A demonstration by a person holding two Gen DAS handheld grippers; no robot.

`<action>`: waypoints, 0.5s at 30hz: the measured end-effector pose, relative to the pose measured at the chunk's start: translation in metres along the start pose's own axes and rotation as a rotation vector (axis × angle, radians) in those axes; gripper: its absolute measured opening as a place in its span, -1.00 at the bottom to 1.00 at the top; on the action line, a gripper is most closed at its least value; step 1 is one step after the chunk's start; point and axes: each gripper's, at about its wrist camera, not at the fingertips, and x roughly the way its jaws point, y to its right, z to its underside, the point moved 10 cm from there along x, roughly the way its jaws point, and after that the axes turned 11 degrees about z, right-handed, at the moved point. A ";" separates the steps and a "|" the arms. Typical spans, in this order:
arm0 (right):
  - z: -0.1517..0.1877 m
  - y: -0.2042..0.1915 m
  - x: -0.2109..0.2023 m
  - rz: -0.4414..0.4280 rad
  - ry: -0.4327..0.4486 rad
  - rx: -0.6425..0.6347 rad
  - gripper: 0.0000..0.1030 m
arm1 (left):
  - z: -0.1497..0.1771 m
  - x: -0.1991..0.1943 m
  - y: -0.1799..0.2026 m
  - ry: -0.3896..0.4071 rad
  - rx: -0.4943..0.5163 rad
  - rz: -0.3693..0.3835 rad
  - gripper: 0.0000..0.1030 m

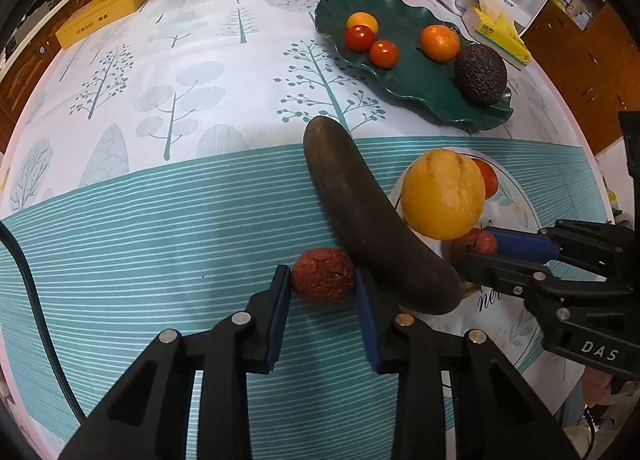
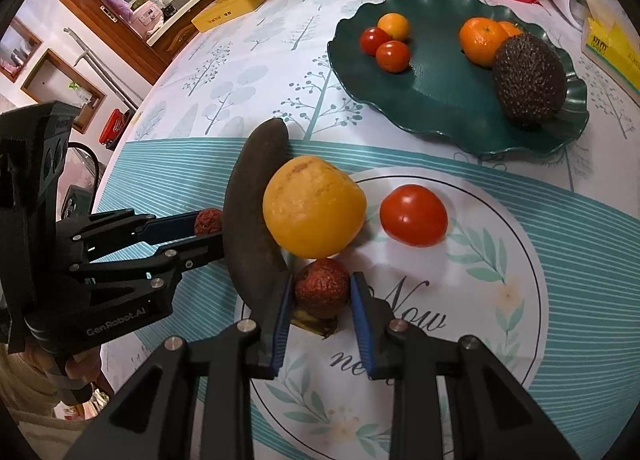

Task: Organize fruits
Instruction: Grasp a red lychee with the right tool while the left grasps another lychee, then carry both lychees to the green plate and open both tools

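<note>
We see 2 red dates: left gripper (image 1: 323,278) clamps 1 date (image 1: 322,276) at lower center, right gripper (image 2: 322,288) clamps other date (image 2: 322,288) beside 1 dark banana (image 2: 252,219), 1 orange (image 2: 314,205).

Left claw (image 1: 323,292), right claw (image 2: 322,300): both low, part-spread.

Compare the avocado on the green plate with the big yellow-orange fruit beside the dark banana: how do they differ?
The avocado is near black with pebbly skin; the yellow-orange fruit is bright and fairly smooth. The avocado lies on the green plate; the yellow-orange fruit rests on the tablecloth against the dark banana. Both are rounded, and neither is held by tongs.
</note>
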 end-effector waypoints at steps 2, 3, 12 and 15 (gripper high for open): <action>-0.001 0.001 -0.005 0.014 0.014 -0.007 -0.45 | 0.001 -0.004 -0.002 0.007 -0.009 0.001 -0.42; -0.002 0.001 -0.007 0.020 0.018 -0.009 -0.45 | 0.002 -0.007 -0.003 0.010 -0.014 0.007 -0.42; -0.007 0.003 -0.041 0.062 0.095 -0.021 -0.45 | 0.002 -0.044 0.005 0.058 -0.013 0.022 -0.42; -0.007 0.001 -0.053 0.069 0.116 -0.021 -0.45 | -0.001 -0.060 0.015 0.081 0.003 0.031 -0.42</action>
